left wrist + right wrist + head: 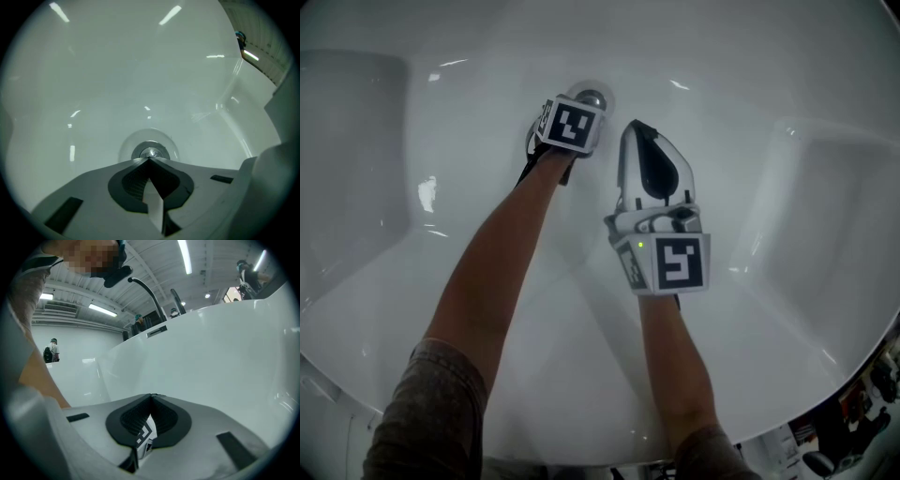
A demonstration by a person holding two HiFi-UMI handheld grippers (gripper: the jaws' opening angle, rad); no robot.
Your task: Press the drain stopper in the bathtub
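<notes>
Press step, I'd say: left gripper (pixel 150 160) pinched closed and empty, drain stopper (pixel 150 152) at its 12 o'clock, contact unclear. Right gripper (pixel 637 129) closed, idle. Next probably needs a straight push down.

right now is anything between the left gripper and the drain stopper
Nothing visible stands between them. The left gripper, jaws shut, has its tip right at the near edge of the drain stopper. The right gripper is off to the side.
</notes>
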